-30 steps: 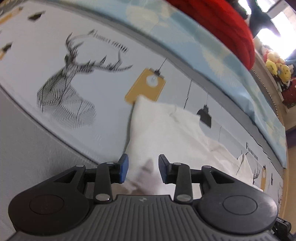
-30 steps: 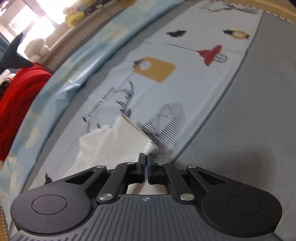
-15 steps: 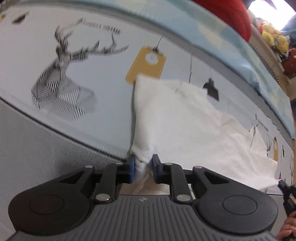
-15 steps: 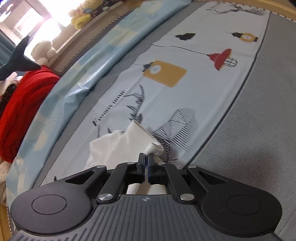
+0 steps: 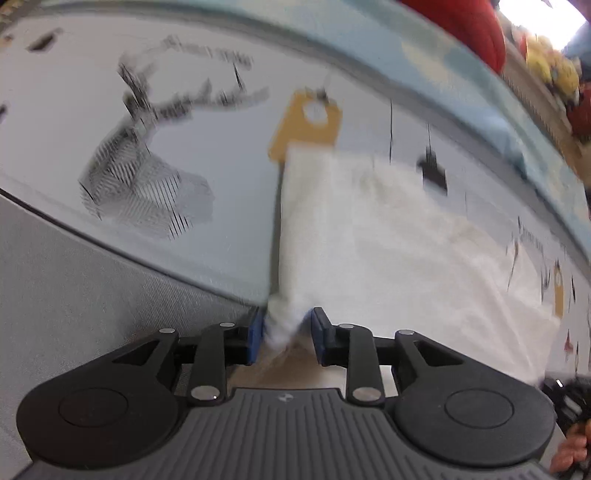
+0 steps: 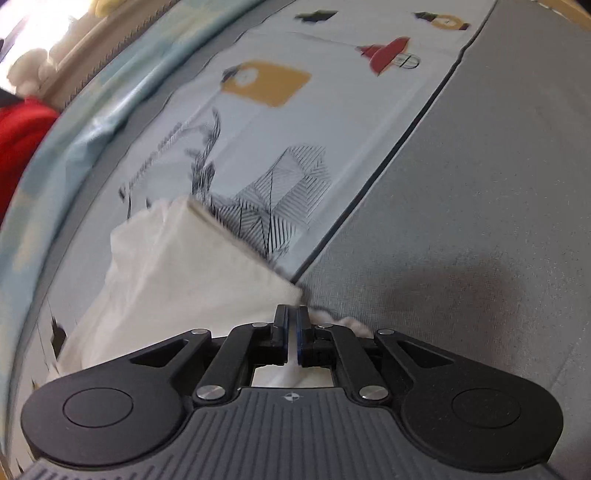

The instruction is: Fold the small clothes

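A small white garment [image 5: 388, 236] lies spread on a pale printed sheet [image 5: 229, 155]. My left gripper [image 5: 286, 334] has its blue pads partly apart, with the garment's near left corner bunched between them. My right gripper [image 6: 291, 334] is shut on the garment's near right corner [image 6: 184, 273], which lies at the border of the sheet and the grey cover. The right gripper's body shows at the lower right edge of the left wrist view [image 5: 569, 398].
The sheet carries deer [image 5: 147, 184], yellow tag [image 5: 306, 122] and red lamp [image 6: 388, 55] prints. A grey cover [image 6: 480, 184] lies along the near side. A light blue blanket [image 5: 424, 59], a red cloth [image 5: 461, 29] and plush toys [image 5: 554, 70] line the far edge.
Both grippers have pulled back toward the grey cover, stretching the garment flatter. The left jaws, closed tighter half a second ago, stand wider with the corner still between them. The right stayed shut.
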